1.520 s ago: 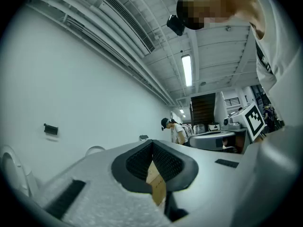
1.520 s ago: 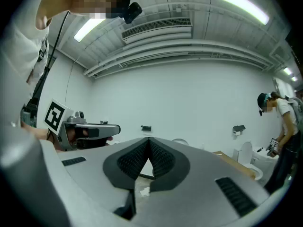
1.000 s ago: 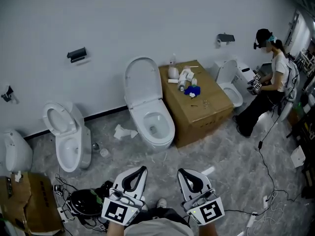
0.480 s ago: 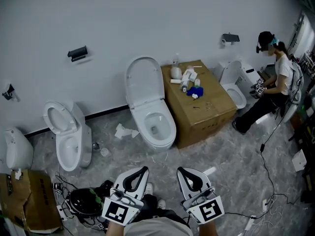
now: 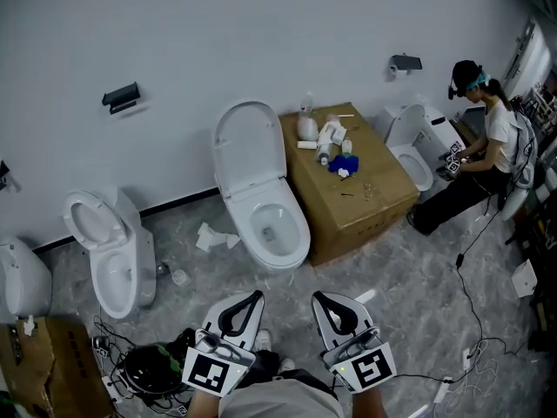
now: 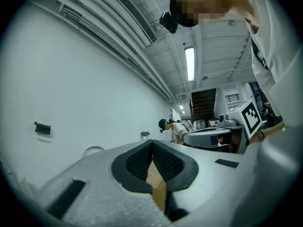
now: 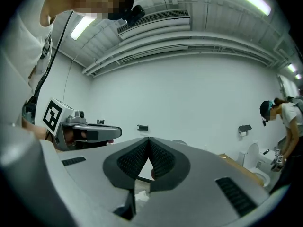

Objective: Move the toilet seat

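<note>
A white toilet (image 5: 277, 226) stands at the middle of the wall, its lid (image 5: 251, 157) raised upright. Left of it is a second toilet (image 5: 111, 264) with its seat (image 5: 90, 219) lifted. My left gripper (image 5: 251, 297) and right gripper (image 5: 320, 298) are side by side at the bottom of the head view, pointing toward the middle toilet and well short of it. Both are shut with nothing between their jaws, as the left gripper view (image 6: 152, 144) and right gripper view (image 7: 148, 140) also show.
A cardboard box (image 5: 365, 200) with bottles and a blue cloth stands right of the middle toilet. A person (image 5: 477, 151) crouches at a third toilet (image 5: 411, 148) far right. Crumpled paper (image 5: 211, 236) lies on the floor; cables and a black round object (image 5: 150, 364) lie lower left.
In the head view the toilets and wall fixtures have slid leftward. Both grippers hold the same place at the bottom of the frame, still shut.
</note>
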`<action>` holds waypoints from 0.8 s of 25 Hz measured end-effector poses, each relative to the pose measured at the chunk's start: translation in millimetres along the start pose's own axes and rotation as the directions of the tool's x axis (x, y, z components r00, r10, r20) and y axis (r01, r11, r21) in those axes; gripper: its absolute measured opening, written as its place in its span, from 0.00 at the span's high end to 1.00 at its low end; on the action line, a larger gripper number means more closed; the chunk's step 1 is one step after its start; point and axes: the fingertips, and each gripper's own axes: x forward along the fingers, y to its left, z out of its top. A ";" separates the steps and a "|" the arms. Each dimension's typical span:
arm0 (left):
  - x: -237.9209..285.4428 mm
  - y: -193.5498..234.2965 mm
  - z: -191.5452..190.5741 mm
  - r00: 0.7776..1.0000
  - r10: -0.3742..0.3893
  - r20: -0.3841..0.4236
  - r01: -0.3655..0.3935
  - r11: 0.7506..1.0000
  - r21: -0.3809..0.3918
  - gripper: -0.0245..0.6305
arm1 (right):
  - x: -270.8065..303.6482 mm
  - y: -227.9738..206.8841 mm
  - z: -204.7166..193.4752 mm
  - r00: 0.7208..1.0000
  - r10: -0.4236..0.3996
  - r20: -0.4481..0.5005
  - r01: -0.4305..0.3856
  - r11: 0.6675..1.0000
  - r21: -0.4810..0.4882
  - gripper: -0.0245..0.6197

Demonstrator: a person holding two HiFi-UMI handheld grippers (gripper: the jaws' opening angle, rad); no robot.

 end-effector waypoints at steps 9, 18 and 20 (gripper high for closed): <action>33.0 50.5 -5.5 0.999 -0.044 -0.005 0.044 0.999 -0.011 0.95 | 56.0 -18.7 -7.8 0.998 -0.055 -0.020 0.055 0.998 0.008 0.95; 90.7 75.5 -12.2 0.999 -0.042 -0.007 0.042 0.999 -0.020 0.95 | 99.3 -62.2 -15.6 0.999 -0.035 -0.023 0.035 0.999 0.020 0.94; 107.9 80.9 -15.4 0.999 -0.033 -0.008 0.033 0.999 -0.019 0.95 | 108.9 -77.0 -21.5 0.999 -0.022 -0.039 0.023 0.999 0.023 0.95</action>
